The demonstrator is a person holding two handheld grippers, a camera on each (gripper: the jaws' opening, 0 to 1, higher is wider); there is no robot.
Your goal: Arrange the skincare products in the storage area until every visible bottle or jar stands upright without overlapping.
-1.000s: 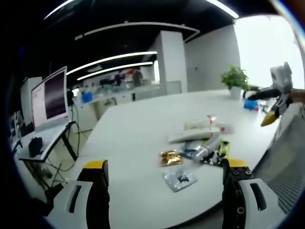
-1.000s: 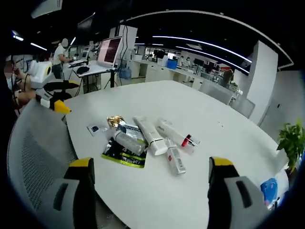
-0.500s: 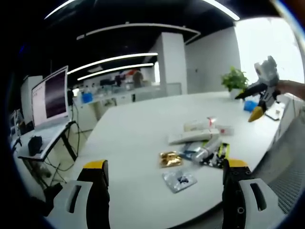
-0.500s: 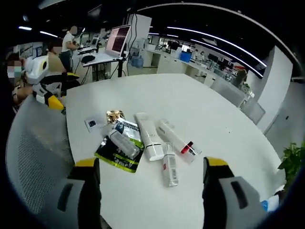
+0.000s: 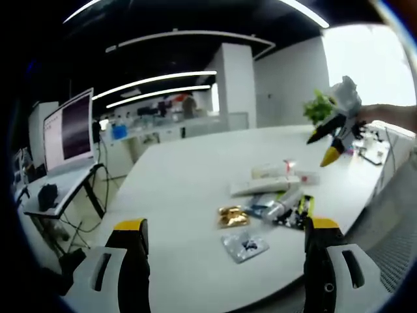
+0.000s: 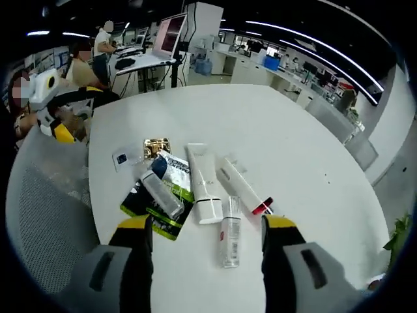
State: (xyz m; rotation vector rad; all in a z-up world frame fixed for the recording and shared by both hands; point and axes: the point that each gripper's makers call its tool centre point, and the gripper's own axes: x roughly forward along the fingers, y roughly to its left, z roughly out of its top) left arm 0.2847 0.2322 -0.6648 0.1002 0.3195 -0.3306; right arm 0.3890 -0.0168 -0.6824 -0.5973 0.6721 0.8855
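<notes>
Several skincare items lie flat in a loose cluster on the white worktop (image 6: 313,163); none stands upright. Reading your right gripper view from left to right: a small grey sachet (image 6: 126,156), a gold foil packet (image 6: 156,146), a dark green pouch (image 6: 151,203) with a grey tube (image 6: 161,193) lying across it, a long white tube (image 6: 203,182), a small clear bottle (image 6: 230,233), and a slim white tube with a red cap (image 6: 244,186). Your right gripper (image 6: 207,229) hovers above the near edge of the cluster, jaws spread wide and empty (the clear bottle lies between their tips in the picture). Your left gripper (image 5: 225,233), seen in the left gripper view, likewise has its jaws apart and holds nothing, set back from the products over the worktop's edge. A grey mesh chair back (image 6: 45,222) stands at the worktop's side.
</notes>
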